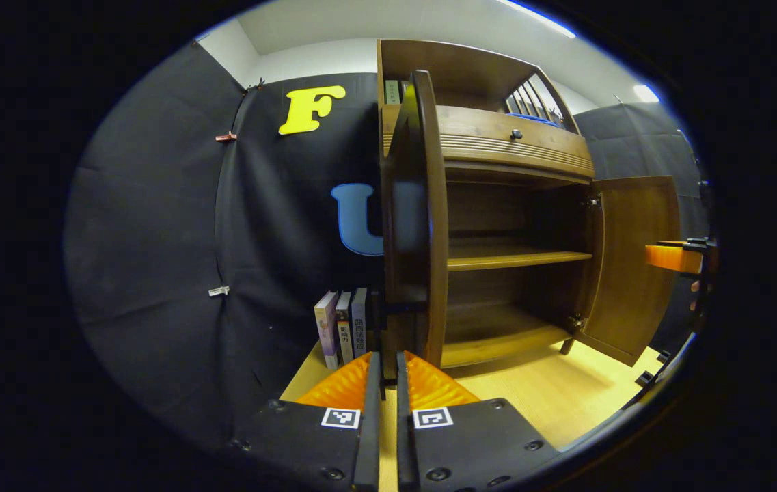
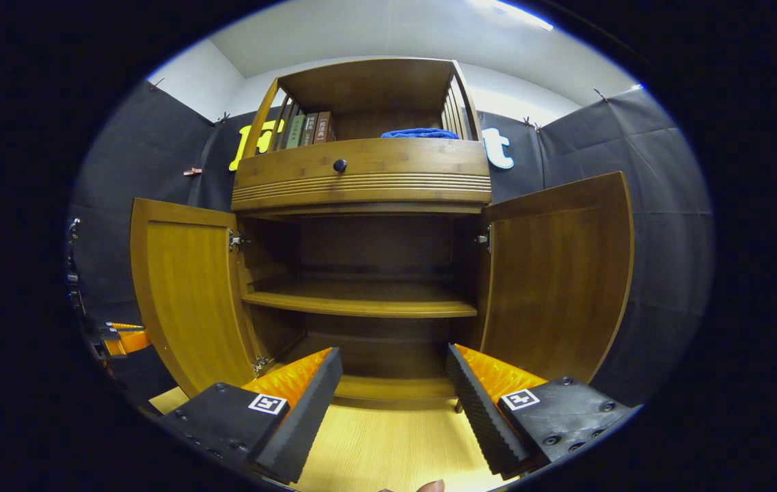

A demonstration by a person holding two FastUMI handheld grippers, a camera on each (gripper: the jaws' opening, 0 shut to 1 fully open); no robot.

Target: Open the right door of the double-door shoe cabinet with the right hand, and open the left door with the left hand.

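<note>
In the left gripper view the left gripper points at the outer edge of the left door, which stands edge-on straight ahead of it. Its fingers are nearly together with a thin dark part of the door edge between the tips; whether both pads press on it is hard to tell. Beyond the door the shoe cabinet is open, its shelves bare, and a few books stand just left of the fingertips, beside the cabinet.

In the right gripper view the right gripper faces the cabinet's middle, level, its fingers spread wide and holding nothing. The right door is swung fully out ahead to its right, the left door to its left. A drawer sits above the opening, with a blue cloth on top.
</note>
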